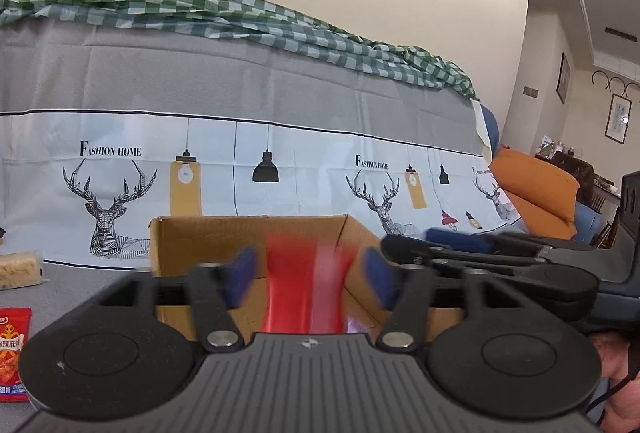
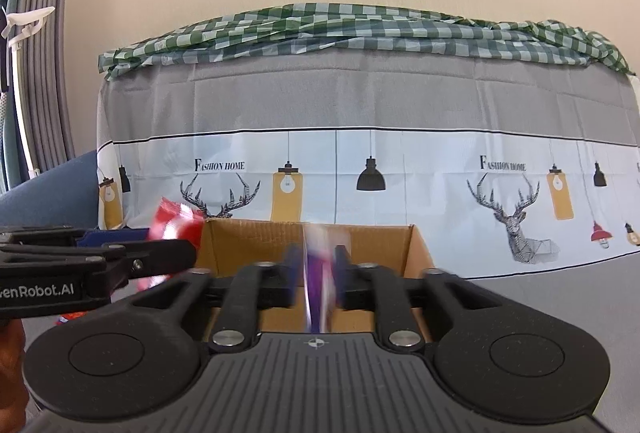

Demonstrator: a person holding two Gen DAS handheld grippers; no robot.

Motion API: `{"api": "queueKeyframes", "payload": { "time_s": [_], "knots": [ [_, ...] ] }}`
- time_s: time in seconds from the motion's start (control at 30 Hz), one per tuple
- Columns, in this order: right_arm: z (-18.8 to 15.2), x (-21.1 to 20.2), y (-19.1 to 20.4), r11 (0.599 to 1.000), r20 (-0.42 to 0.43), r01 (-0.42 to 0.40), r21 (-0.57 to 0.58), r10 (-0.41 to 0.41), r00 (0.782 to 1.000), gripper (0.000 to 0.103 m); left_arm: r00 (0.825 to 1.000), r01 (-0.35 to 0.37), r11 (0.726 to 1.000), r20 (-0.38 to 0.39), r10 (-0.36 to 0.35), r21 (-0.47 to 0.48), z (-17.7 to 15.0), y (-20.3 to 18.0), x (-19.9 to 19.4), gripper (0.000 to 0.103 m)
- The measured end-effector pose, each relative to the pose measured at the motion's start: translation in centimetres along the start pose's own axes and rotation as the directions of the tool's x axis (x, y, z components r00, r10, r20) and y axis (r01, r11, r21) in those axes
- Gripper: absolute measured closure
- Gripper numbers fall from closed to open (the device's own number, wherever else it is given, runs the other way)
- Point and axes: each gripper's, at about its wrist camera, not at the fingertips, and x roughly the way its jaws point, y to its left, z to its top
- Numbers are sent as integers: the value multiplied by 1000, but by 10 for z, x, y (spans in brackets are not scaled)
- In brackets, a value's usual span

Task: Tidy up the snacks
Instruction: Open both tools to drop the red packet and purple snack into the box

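Red snack packet (image 1: 304, 285) hangs blurred between the left gripper (image 1: 310, 273) jaws, which stand wide and clear of its sides; it sits directly over the open cardboard box (image 1: 256, 233). Purple packet (image 2: 318, 273) is likewise loose between the part-open right gripper (image 2: 316, 265) jaws above the same box. Hold both grippers over the box centre until each packet has cleared the jaws, then withdraw without catching the box's rim. More snacks lie at the worktop's left edge (image 1: 14, 353).

Cardboard box (image 1: 256, 253) open on top, entry from above free. Behind box, draped sofa (image 1: 280, 113) blocks way. Left of box, two snack packs (image 1: 14, 353) on table; right of box, other gripper (image 1: 456, 241).
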Motion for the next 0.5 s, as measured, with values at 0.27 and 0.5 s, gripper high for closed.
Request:
{"api": "queueKeyframes", "payload": {
  "time_s": [0.27,0.5],
  "knots": [
    [1,1,14,996,67,87,13,-88,994,19,990,-122,992,75,119,29,-3,11,-24,18],
    [1,-1,42,996,116,84,13,-85,990,11,976,-207,977,58,209,-49,3,50,-56,18]
  ]
}}
